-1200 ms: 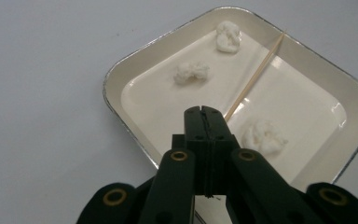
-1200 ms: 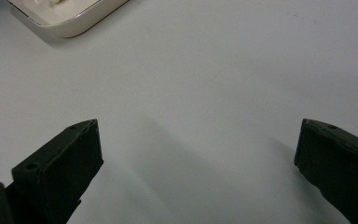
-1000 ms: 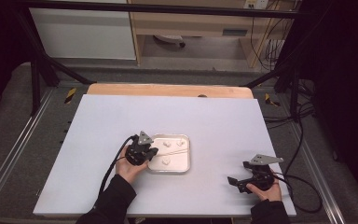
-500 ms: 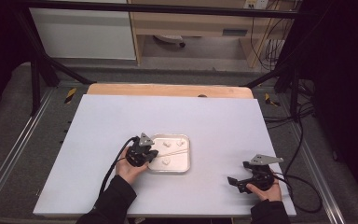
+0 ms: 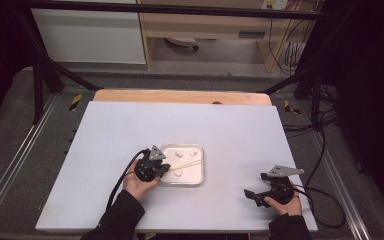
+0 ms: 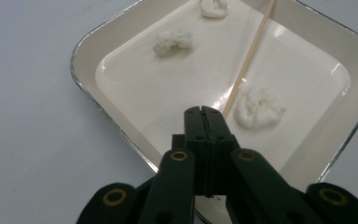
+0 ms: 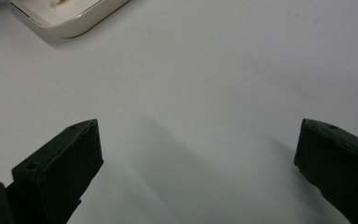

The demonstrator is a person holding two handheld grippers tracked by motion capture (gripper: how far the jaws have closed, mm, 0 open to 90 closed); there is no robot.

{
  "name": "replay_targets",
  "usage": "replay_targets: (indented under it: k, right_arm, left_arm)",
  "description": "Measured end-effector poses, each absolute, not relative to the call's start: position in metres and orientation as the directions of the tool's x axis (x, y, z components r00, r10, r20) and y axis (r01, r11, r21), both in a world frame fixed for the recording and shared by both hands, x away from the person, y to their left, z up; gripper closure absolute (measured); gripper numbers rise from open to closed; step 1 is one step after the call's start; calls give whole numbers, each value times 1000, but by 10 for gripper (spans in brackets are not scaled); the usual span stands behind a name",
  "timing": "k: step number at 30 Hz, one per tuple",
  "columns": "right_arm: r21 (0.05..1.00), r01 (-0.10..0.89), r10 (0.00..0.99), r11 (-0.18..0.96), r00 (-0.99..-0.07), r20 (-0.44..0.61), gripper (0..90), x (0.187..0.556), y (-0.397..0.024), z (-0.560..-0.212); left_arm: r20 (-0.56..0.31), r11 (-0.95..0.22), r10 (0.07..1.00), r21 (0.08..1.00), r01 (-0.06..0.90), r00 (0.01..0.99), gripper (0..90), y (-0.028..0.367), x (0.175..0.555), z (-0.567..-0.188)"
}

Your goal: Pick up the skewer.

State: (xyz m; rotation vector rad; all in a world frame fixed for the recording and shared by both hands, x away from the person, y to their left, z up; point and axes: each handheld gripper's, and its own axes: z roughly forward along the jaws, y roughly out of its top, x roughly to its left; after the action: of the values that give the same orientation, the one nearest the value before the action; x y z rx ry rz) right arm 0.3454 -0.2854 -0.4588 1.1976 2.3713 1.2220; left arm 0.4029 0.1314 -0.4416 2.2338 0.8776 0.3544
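A cream tray with a silver rim holds white lumps and a tan stick.

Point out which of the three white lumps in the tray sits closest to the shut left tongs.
It is the lump just right of the tongs, on the far side of the wooden stick. The other two lumps lie farther up the tray.

1. Left gripper: no shift in position between the earlier pictures and now.
2. Right gripper: no shift in position.
3. Tray, contents, bench: no alteration noted.
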Motion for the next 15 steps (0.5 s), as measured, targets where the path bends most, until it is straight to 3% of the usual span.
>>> replay_targets:
  k: [4,12,15]
  right_arm:
    - [758,567,747,321,-644,165,13,345,-285,-459]
    - [760,563,744,324,-648,163,15,346,-285,-459]
    - [760,563,743,325,-649,163,15,346,-285,-459]
  left_arm:
    - [-11,-512,678,710,483,735,872,133,406,-435]
    - [-5,-552,635,697,458,773,645,117,413,-424]
    - [7,-573,621,686,449,784,613,109,416,-423]
